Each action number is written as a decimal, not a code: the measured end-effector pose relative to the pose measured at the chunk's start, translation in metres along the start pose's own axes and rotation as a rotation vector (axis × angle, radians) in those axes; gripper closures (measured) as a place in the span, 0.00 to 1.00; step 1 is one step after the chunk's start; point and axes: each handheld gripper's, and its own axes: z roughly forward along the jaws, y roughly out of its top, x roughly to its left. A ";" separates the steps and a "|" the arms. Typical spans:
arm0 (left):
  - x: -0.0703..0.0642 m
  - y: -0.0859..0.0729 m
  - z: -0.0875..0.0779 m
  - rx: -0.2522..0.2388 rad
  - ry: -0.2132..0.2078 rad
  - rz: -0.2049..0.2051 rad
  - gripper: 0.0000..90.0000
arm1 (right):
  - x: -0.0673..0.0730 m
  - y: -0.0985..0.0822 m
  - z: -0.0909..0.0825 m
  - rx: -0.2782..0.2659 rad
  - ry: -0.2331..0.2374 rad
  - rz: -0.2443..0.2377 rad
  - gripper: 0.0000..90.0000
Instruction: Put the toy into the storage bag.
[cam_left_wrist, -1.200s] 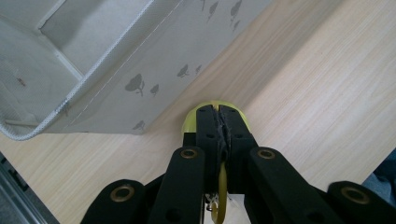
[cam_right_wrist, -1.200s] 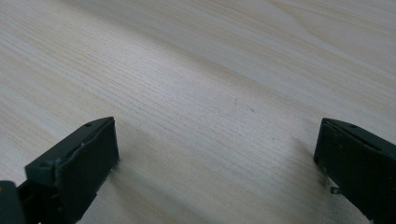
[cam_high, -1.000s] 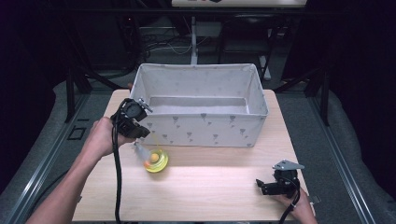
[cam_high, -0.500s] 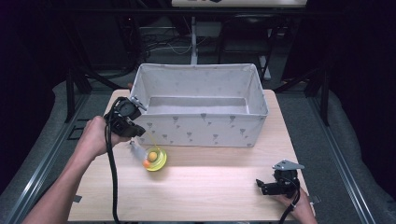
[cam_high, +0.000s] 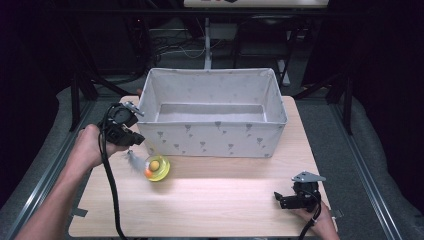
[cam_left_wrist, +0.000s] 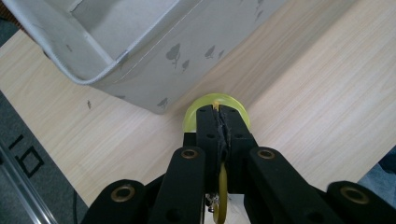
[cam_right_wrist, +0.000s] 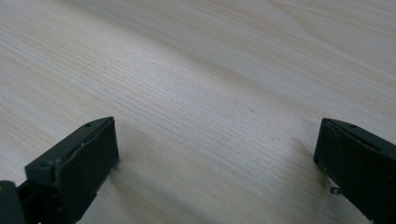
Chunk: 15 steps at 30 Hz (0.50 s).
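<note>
Legible marking: dark characters resembling "10", seen sideways, on the grey floor strip (cam_left_wrist: 21, 156) beside the table (cam_left_wrist: 299, 93) in the left gripper view. The fabric bin (cam_left_wrist: 154, 56) bears small printed leaf motifs, no lettering.

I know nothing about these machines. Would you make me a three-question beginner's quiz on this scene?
1. True or false: the left tool is shut on the yellow toy.
2. The right tool is: A) open, B) clamped on the fabric bin, C) inside the bin.
3. On which of the person's sides of the wooden table is the toy?

Key: 1 true. 2 A. 3 the left side, in front of the bin.
</note>
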 end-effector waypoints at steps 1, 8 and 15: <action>0.000 0.000 0.000 0.000 0.000 0.000 0.98 | 0.000 0.000 0.000 0.000 0.000 0.000 0.00; 0.009 -0.008 -0.004 0.010 0.010 -0.025 0.98 | 0.000 0.000 0.000 0.000 0.000 0.001 0.00; 0.025 -0.019 -0.009 0.026 0.033 -0.063 0.98 | 0.000 0.000 0.000 0.000 -0.002 0.000 0.00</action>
